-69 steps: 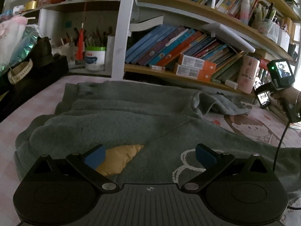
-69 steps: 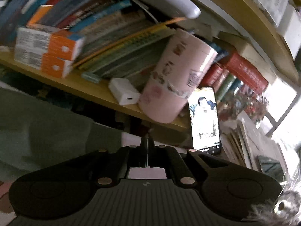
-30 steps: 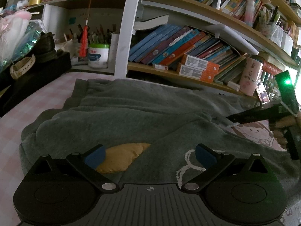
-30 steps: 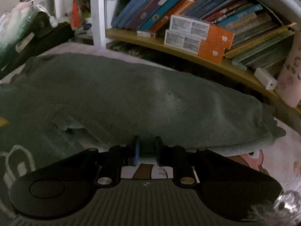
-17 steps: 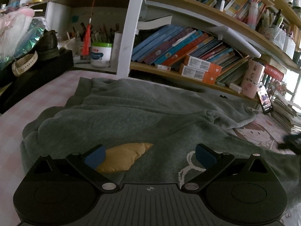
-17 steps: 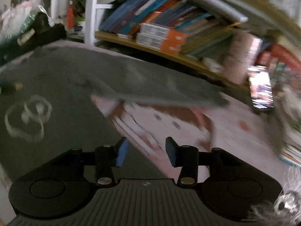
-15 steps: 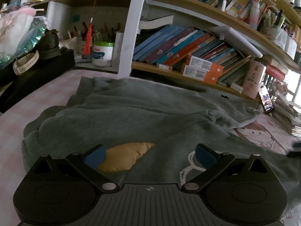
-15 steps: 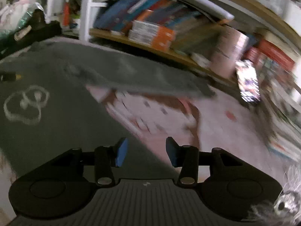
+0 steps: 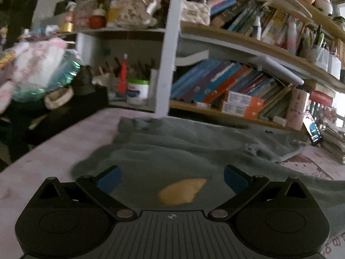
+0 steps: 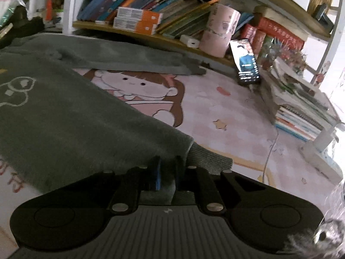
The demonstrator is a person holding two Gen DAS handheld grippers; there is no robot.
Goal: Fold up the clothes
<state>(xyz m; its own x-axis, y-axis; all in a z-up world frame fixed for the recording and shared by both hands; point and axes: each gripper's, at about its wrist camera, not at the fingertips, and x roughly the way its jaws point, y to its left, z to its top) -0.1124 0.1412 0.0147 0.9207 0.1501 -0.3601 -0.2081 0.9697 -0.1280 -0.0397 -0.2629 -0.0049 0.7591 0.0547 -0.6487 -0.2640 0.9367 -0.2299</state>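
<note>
I had the grey sweatshirt (image 10: 71, 116) spread front-up on the pink cartoon-printed mat (image 10: 226, 112) covering the desk, its far edge lying close to the bookshelf (image 9: 237, 105). My right hand-held gripper (image 10: 167, 168) was pressed together on the near right corner of the hem, pinching the fabric just beside the ribbed band (image 10: 207, 157). My left hand-held gripper (image 9: 171, 178) hung spread wide over the chest, holding nothing, with the yellow patch (image 9: 183, 191) showing between its fingers.

I judged this to be the opening of a fold: one corner secured, the other not yet taken. The next move would call for the left gripper to come down and close on a matching point, probably the hem or side seam on its own side, so both corners could rise together and the cloth would not drag or twist.

As for how it lay, the garment's long axis ran from the hem at my end away toward the shelf, with a sleeve (image 10: 129, 58) stretched out to the right along the shelf base, its cuff pointing toward the propped phone (image 10: 245, 64). I could not tell where the collar lay.
</note>
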